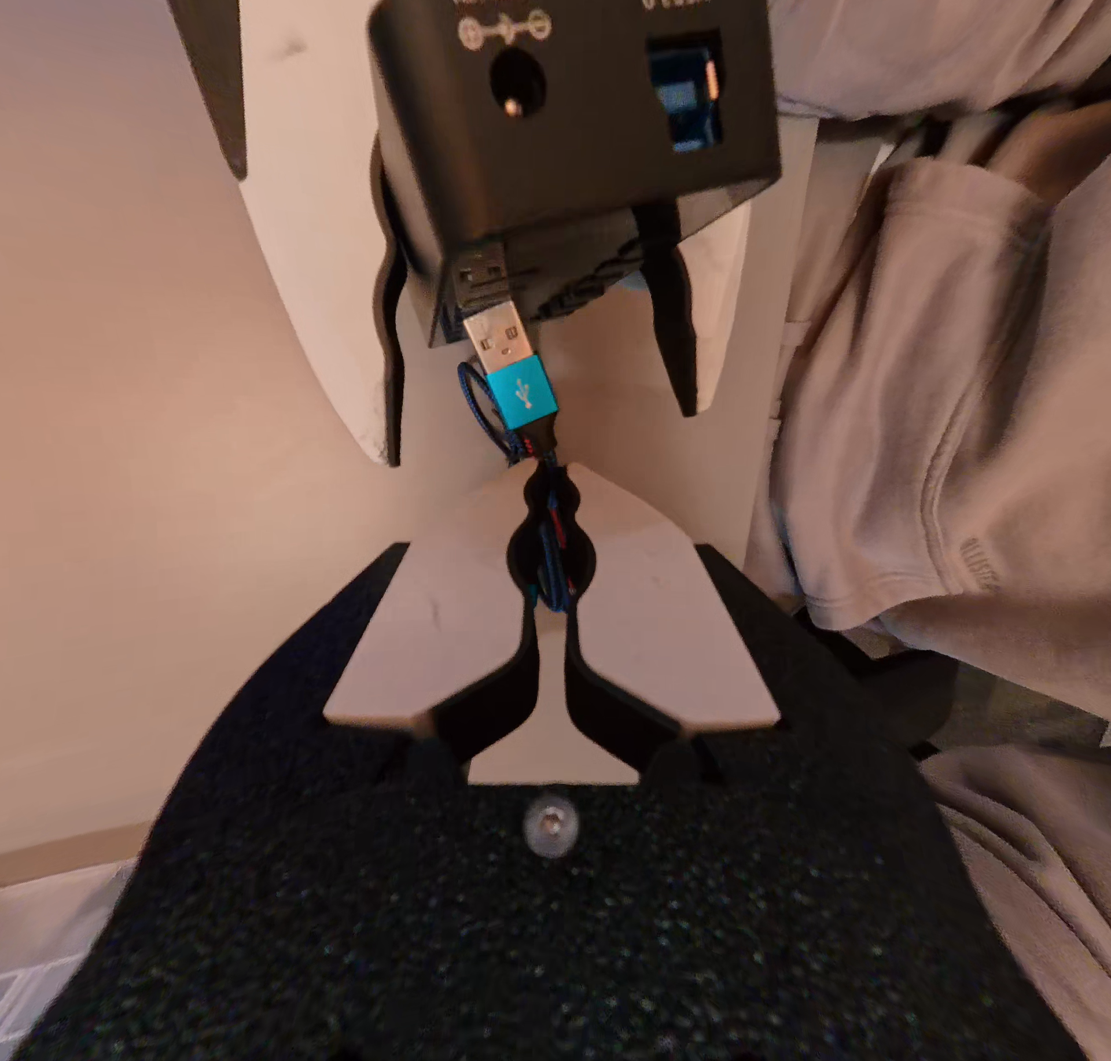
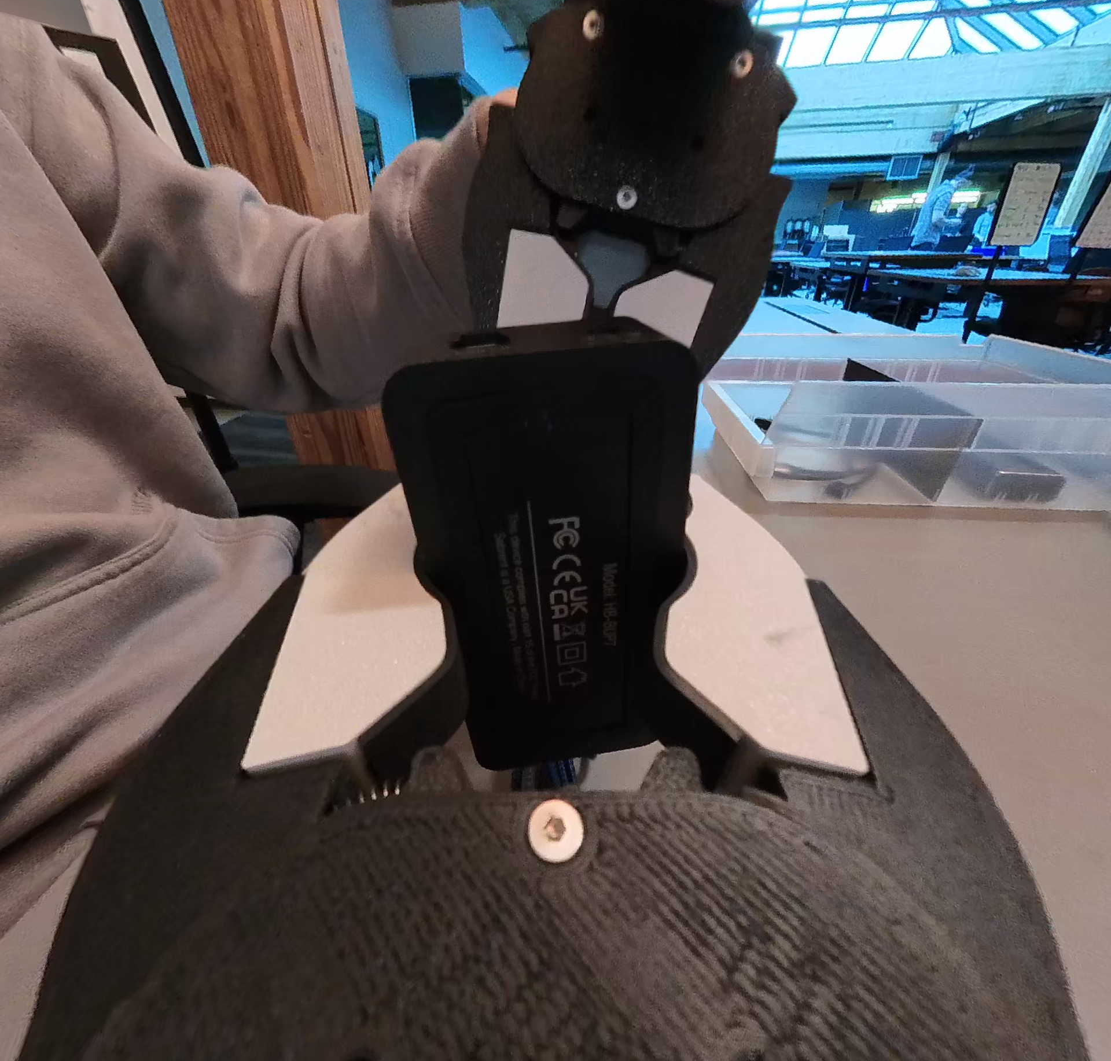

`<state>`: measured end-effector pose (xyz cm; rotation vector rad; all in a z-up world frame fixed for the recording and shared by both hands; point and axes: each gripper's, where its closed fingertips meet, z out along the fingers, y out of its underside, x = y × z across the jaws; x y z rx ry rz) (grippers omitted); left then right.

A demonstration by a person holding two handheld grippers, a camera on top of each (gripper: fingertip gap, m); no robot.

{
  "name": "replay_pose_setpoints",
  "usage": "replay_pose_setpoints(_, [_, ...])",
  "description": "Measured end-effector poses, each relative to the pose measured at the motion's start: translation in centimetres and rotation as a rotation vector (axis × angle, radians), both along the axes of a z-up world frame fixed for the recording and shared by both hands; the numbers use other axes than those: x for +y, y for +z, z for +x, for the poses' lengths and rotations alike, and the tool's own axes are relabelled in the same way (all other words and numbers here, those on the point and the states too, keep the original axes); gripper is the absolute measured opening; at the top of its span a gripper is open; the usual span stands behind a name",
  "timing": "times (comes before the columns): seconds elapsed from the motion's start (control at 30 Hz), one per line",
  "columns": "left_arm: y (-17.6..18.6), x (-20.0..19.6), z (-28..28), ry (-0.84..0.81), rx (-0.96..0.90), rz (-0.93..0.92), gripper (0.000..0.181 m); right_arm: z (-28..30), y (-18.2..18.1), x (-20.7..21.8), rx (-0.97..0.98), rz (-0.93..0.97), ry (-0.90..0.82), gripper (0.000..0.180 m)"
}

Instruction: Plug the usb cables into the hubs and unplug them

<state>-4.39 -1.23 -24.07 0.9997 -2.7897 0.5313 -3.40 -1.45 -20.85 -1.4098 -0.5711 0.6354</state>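
My right gripper (image 2: 550, 527) is shut on a black USB hub (image 2: 541, 551) and holds it in the air, label side toward the camera. In the left wrist view the hub (image 1: 571, 88) hangs at the top between the right gripper's fingers (image 1: 670, 311). My left gripper (image 1: 550, 527) is shut on a blue braided USB cable (image 1: 550, 557) just behind its teal plug (image 1: 522, 395). The plug's metal tip (image 1: 496, 329) is at a port on the hub's underside; I cannot tell how deep it sits. The left gripper (image 2: 631, 130) also shows beyond the hub in the right wrist view.
A person's grey sleeve (image 2: 240, 251) and grey hoodie (image 1: 932, 371) are close by on one side. A clear plastic bin (image 2: 902, 431) with dark items stands on the pale table (image 2: 962, 611) to the right. A wooden post (image 2: 270, 100) is behind.
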Motion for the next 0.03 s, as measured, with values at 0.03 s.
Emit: replay_pose_setpoints(0.03, [0.02, 0.14, 0.04, -0.002, -0.004, 0.013, 0.001, 0.00, -0.17, 0.01, -0.008, -0.005, -0.002, 0.074])
